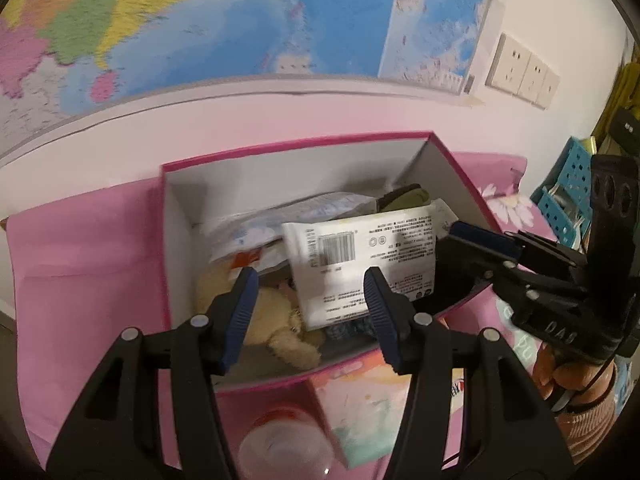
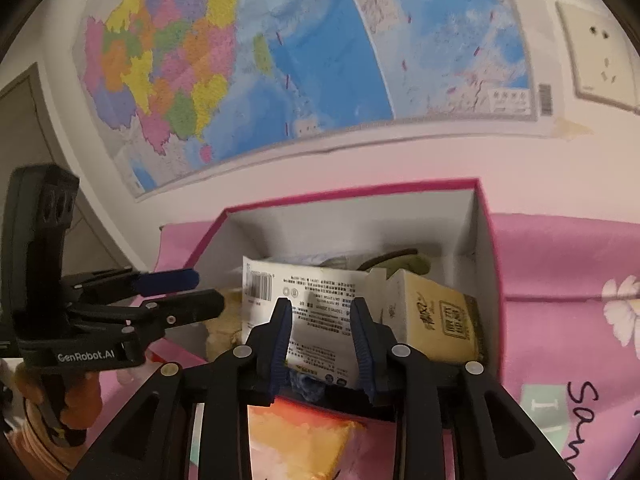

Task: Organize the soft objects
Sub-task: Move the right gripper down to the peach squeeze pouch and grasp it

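The white tissue pack [image 2: 320,320] lay propped at a slant inside the pink box [image 2: 486,240], printed back upward, its lower edge near the box's front wall; it rested on a cream plush toy [image 1: 276,320] and some crinkled plastic packets [image 1: 280,220], with a tan tissue pack [image 2: 436,316] just beside it on the right; the box stood on a surface covered in pink cloth [image 1: 80,248]. The right gripper [image 2: 322,336] pointed at the white pack with its jaws set narrow, the pack's lower part showing between them but the pads seemingly not pressing on it; the left gripper [image 1: 310,304] hovered over the box with jaws moderately wide and nothing held, the plush below and between them.

The white pack looked light and yielding, a film wrapper over soft tissue; the film was probably slippery and would dent rather than break; a hold across its short width near the lower edge, pinching wrapper and contents together, seemed soundest, since a grip on loose film alone might slide; the plush would squash harmlessly and could be taken almost anywhere on its body.
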`<state>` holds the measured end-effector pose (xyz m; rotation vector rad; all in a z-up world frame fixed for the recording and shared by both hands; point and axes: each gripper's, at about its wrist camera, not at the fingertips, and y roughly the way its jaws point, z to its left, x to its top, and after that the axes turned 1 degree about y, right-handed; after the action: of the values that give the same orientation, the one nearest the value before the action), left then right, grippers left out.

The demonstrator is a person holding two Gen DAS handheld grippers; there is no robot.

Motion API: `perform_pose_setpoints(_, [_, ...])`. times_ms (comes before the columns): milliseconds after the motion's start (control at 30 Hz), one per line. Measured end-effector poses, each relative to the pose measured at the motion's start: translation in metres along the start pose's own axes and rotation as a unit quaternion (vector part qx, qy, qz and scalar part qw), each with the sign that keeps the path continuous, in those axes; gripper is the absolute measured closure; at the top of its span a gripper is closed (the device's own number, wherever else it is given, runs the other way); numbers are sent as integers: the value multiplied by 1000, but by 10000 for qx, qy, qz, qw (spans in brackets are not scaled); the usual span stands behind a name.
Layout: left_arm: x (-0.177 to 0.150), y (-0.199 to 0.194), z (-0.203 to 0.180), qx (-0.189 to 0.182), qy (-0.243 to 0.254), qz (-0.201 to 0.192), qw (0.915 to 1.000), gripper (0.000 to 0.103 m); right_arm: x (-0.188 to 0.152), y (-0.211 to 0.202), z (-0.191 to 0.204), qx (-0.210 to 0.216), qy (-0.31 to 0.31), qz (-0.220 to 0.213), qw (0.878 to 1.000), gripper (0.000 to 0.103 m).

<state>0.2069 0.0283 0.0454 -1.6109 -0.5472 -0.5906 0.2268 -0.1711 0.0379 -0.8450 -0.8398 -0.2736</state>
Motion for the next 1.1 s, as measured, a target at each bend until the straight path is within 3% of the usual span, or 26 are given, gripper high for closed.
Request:
perform_pose_setpoints(200, [-32, -57, 7, -388, 145, -521, 9978, 45, -18, -34, 15, 736, -105, 68, 9972, 66])
perform_pose_setpoints(367, [-80, -94, 6, -574, 408, -677, 9952, 41, -49, -56, 33, 1371, -243, 396, 9895, 63])
perform_pose_setpoints(700, [-175, -72, 9, -828, 267, 478, 9951, 41, -133, -56, 73, 1932, -514, 1549, 9675, 62])
perform_pose_setpoints(1100, [-223, -72, 7, -843, 140, 930, 9920, 41, -191, -28, 111, 2575, -319, 2465, 9338, 62])
